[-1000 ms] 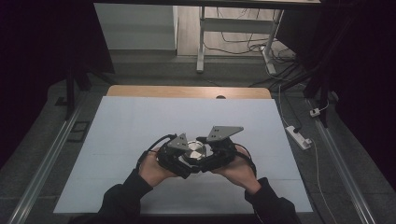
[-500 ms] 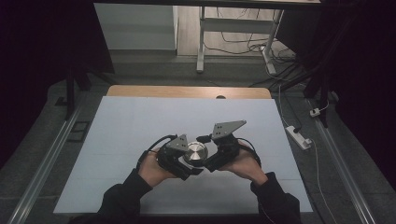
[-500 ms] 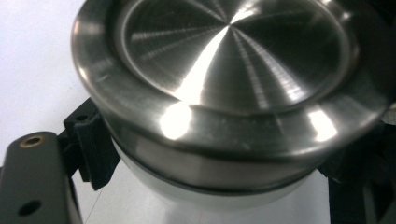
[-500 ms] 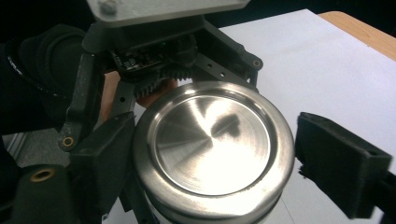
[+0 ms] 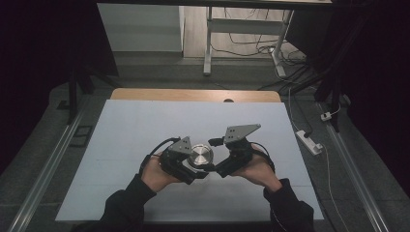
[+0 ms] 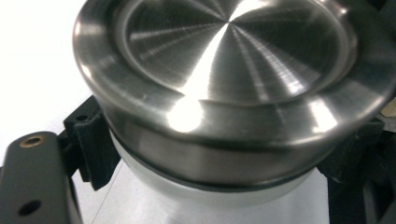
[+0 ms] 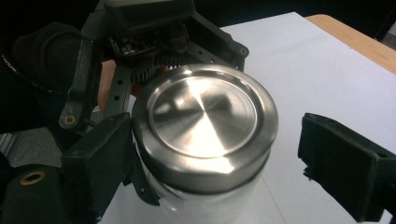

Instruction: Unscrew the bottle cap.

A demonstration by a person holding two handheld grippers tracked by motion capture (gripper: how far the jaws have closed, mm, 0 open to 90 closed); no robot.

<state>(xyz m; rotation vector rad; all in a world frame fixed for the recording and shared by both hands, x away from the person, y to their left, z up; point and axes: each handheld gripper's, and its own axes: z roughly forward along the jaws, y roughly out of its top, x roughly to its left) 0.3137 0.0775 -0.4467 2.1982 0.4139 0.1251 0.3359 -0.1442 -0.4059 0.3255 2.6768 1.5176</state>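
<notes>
A jar with a brushed steel lid (image 5: 200, 154) is held above the white table sheet (image 5: 145, 121) between both hands. My left gripper (image 5: 189, 169) is shut on the jar's pale body (image 6: 210, 205), just under the lid (image 6: 233, 60). My right gripper (image 7: 219, 163) reaches in from the right at lid (image 7: 203, 121) height, and its jaws have just been opening. Its left pad (image 7: 98, 158) stands right by the rim, while its right pad (image 7: 345, 163) is well clear of it. The right gripper (image 5: 215, 166) is open.
The sheet covers a wooden table whose far edge (image 5: 193, 94) shows bare. A white power strip (image 5: 309, 141) lies on the floor to the right. Metal desk legs (image 5: 208, 43) and cables stand beyond the table.
My right gripper's jaws have spread away from the steel lid, and that hand has drawn slightly to the right. The left gripper and the jar have stayed where they were.
</notes>
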